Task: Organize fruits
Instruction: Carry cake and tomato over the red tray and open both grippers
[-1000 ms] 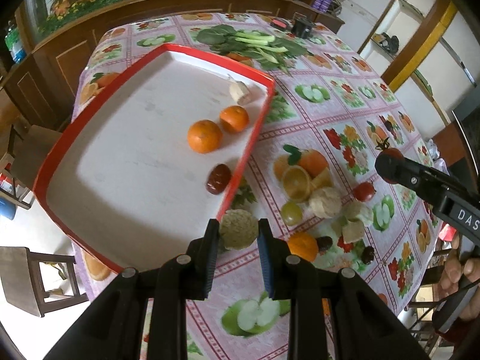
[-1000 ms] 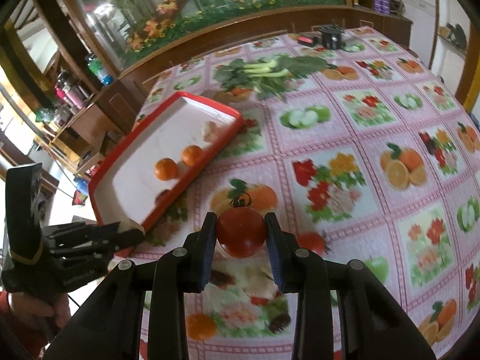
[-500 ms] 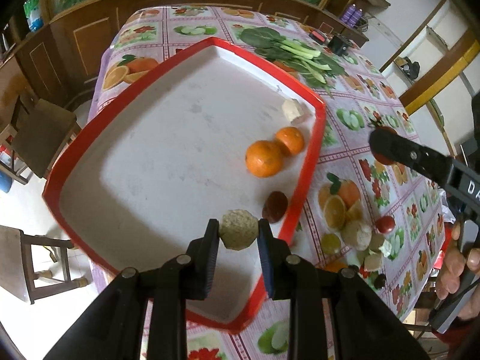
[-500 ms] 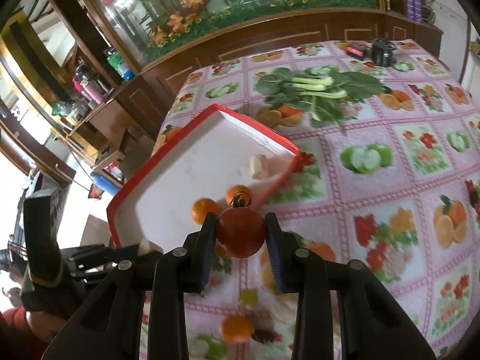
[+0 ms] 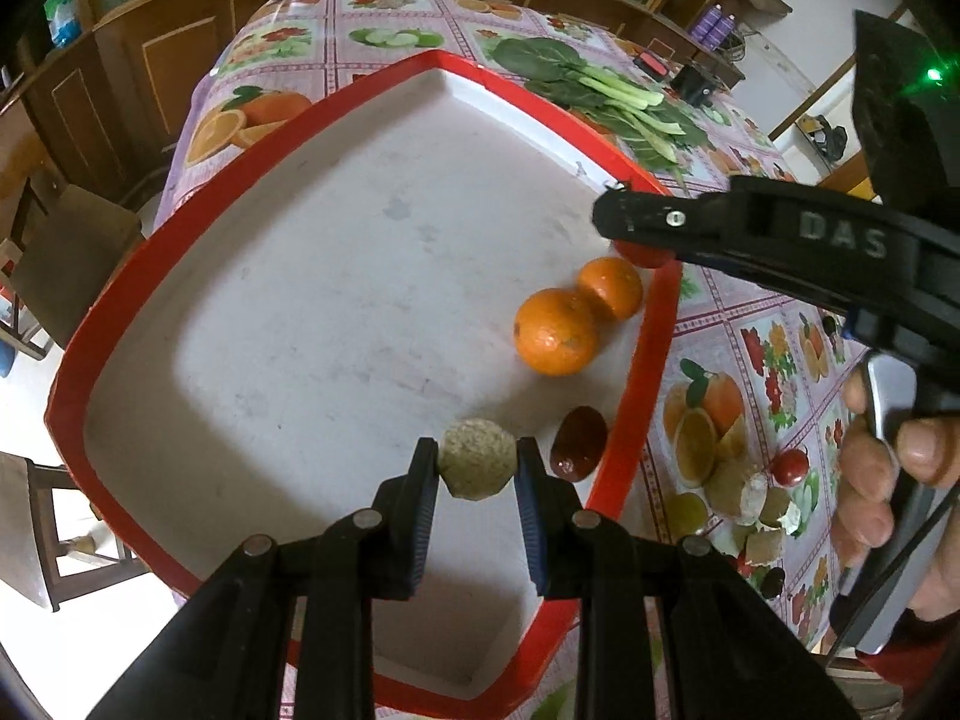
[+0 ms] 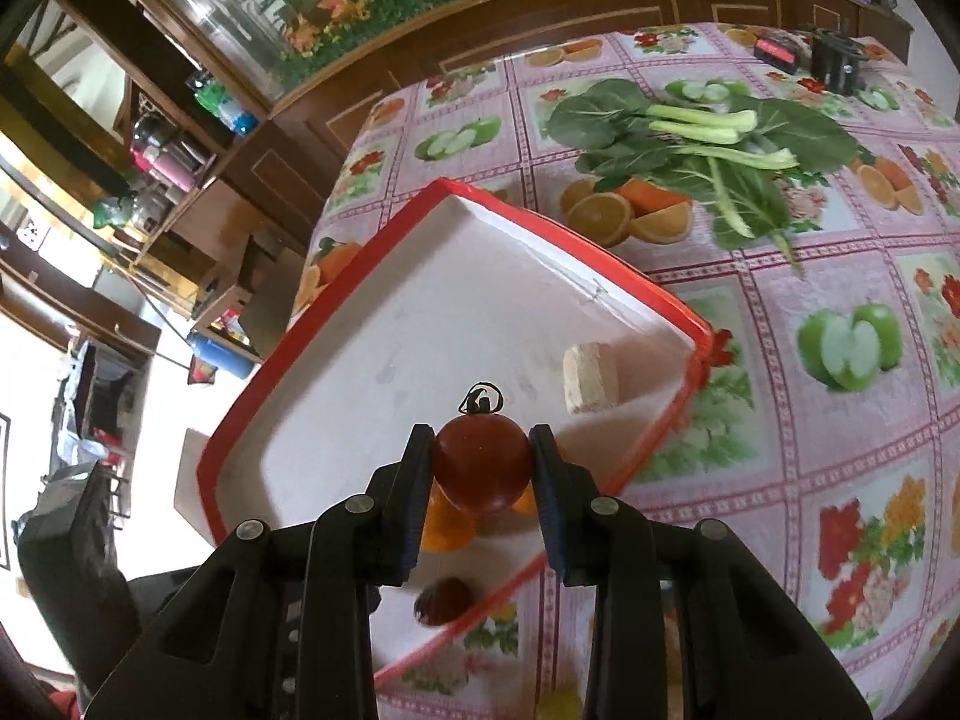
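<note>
My left gripper point(image 5: 475, 465) is shut on a rough beige fruit point(image 5: 477, 465), held over the white floor of the red-rimmed tray point(image 5: 252, 162). In the tray lie two oranges point(image 5: 555, 330) point(image 5: 611, 288) and a dark red date point(image 5: 579, 443) by the right rim. My right gripper point(image 6: 482, 462) is shut on a red tomato point(image 6: 482, 468) with a curled stem, above the tray point(image 6: 336, 312) and over the oranges point(image 6: 444, 528). A pale cut piece point(image 6: 591, 377) lies near the tray's far right corner. The right gripper point(image 5: 642, 228) also shows from the side in the left wrist view.
Leafy greens point(image 6: 708, 150) lie on the fruit-print tablecloth point(image 6: 840, 480) beyond the tray. Several loose fruits point(image 5: 750, 498) sit on the cloth right of the tray. A person's hand point(image 5: 888, 480) grips the right tool. Wooden cabinets point(image 6: 480, 36) and a chair point(image 5: 66, 252) surround the table.
Both grippers moved from over the tablecloth to over the tray, each still holding its fruit. The right gripper now hangs close above the two oranges.
</note>
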`<state>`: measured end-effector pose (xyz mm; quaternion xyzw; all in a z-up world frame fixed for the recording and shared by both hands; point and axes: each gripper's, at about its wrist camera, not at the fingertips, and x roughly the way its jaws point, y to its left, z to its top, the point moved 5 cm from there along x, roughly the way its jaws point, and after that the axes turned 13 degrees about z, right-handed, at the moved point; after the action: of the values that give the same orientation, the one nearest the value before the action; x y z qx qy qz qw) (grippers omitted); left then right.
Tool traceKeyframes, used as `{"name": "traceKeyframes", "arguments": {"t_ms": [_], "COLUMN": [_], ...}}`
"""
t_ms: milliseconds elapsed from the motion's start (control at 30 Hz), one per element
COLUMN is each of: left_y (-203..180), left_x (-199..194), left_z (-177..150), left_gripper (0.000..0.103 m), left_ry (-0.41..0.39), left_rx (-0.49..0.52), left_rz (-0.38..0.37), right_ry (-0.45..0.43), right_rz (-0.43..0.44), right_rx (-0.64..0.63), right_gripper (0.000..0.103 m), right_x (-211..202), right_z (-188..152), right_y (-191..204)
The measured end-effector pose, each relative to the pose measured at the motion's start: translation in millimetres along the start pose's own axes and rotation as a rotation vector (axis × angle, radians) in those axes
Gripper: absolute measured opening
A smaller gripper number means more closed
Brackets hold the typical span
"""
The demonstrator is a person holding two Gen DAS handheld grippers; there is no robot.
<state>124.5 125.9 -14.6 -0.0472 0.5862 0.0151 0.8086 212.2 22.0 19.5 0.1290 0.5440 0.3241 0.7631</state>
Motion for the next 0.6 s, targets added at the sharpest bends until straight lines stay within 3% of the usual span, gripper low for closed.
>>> {"name": "traceKeyframes", "arguments": {"t_ms": [600], "left_y": [-2], "left_x": [7], "left_z": [6], "left_gripper": [0.028], "left_ry": [-0.004], "left_rx": [0.009], "left_rz": [-0.012], "right_ry": [0.059], "right_rz": [-0.069], "right_rx": [-0.058], "right_gripper": [0.031], "right_x": [40], "right_z": [7], "right_y": [-9]}}
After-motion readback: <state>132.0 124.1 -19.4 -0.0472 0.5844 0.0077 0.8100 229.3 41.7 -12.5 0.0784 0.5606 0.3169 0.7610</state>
